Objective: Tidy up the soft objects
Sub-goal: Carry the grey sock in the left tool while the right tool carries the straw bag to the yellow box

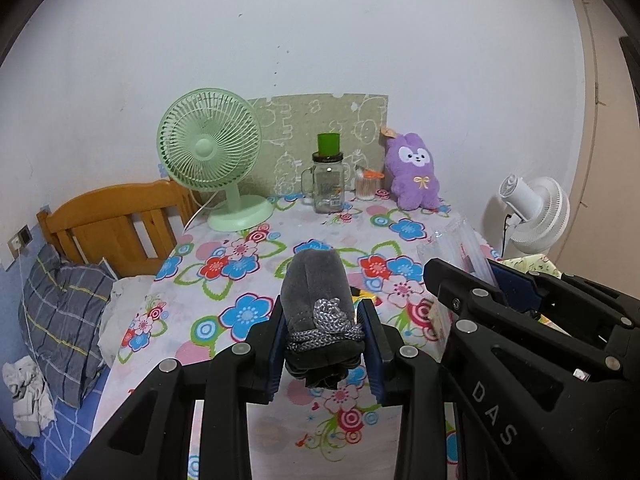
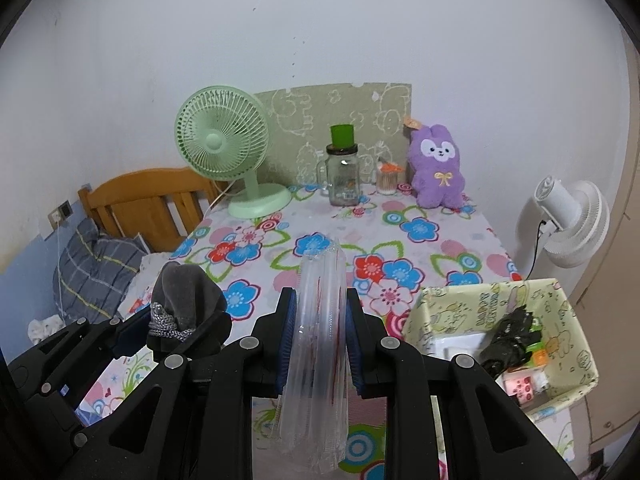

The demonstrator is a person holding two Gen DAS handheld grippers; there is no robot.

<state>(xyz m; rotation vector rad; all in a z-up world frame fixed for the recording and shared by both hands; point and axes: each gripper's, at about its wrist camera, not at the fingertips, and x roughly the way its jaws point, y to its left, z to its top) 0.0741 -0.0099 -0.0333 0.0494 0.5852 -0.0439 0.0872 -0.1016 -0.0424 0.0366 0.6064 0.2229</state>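
Plain white wall point(image 1: 320, 40), wooden headboard point(image 1: 116, 224), floral-clothed table point(image 1: 248, 280), white fan point(image 2: 568, 224)

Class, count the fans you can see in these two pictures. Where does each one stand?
2. The green fan stands on the table at its far left, near the wall. The white fan stands off the table's right side. Others could be out of view.

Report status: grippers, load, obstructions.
Left gripper shut on grey pouch. Right gripper shut on clear plastic pack. Fabric bin right, path unobstructed.
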